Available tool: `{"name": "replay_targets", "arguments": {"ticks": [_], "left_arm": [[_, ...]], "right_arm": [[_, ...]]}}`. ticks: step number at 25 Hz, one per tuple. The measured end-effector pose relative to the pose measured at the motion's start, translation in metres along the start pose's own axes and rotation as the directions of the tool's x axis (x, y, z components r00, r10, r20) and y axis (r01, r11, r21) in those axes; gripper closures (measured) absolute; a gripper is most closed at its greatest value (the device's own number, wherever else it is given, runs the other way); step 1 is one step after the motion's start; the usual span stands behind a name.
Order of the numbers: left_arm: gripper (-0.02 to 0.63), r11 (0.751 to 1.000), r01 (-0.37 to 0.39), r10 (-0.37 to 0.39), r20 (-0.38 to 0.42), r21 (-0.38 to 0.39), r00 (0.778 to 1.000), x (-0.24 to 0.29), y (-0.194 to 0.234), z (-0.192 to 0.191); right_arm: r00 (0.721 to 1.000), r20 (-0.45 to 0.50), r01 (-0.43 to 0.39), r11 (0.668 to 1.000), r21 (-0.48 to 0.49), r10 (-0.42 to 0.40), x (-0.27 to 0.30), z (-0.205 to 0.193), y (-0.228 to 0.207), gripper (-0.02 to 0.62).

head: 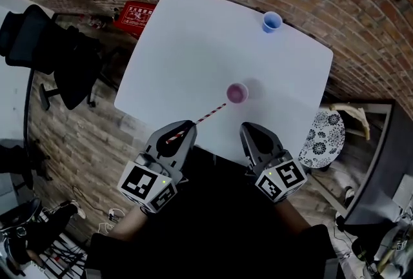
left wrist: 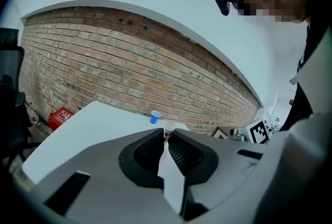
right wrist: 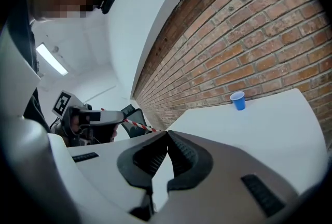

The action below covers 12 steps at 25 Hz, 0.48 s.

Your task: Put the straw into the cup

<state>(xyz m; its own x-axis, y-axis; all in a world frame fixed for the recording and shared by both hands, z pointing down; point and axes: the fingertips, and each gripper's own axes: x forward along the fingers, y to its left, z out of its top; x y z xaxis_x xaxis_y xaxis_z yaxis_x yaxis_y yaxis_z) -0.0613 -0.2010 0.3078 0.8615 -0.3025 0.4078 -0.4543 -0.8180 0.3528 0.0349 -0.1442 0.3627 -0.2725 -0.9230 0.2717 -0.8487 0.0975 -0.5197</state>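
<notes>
The insertion step is under way: the left claw is clenching the near end of the red-and-white striped straw, and the straw is slanting up and right across the white counter toward the pink cup. Its far tip is lying just beside the cup's near rim; whether it is already over the lip cannot be told. The right claw is hovering near the counter's front edge, its jaws pressed together on nothing. The next move is likely calling for the tip to be lifted clear of the rim, carried over the opening and lowered in before the left claw lets go; a light cup could tip if the straw pushes its wall. Only the head view is showing the pink cup and the straw's full length. The left gripper view is showing just a short stub of straw poking past the shut jaws, with a blue cup far behind. The right gripper view is giving a side look at the straw's slant.
</notes>
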Motion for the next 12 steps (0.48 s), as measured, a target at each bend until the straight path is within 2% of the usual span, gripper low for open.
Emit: {"name": "replay_targets", "arguments": {"ticks": [7,12], "left_arm": [[0.568,0.995,0.095,-0.097,-0.059,-0.024,0.994,0.014,0.020,-0.011],[0.568,0.988,0.153,-0.154,-0.049,-0.018,0.987,0.029,0.019,-0.011]], "right_arm": [[0.996,-0.024,0.085,0.996,0.024,-0.084,0.018,-0.020,-0.002,0.572],[0.990,0.004,0.139,0.990,0.038,-0.139,0.017,-0.024,-0.017,0.572]]}}
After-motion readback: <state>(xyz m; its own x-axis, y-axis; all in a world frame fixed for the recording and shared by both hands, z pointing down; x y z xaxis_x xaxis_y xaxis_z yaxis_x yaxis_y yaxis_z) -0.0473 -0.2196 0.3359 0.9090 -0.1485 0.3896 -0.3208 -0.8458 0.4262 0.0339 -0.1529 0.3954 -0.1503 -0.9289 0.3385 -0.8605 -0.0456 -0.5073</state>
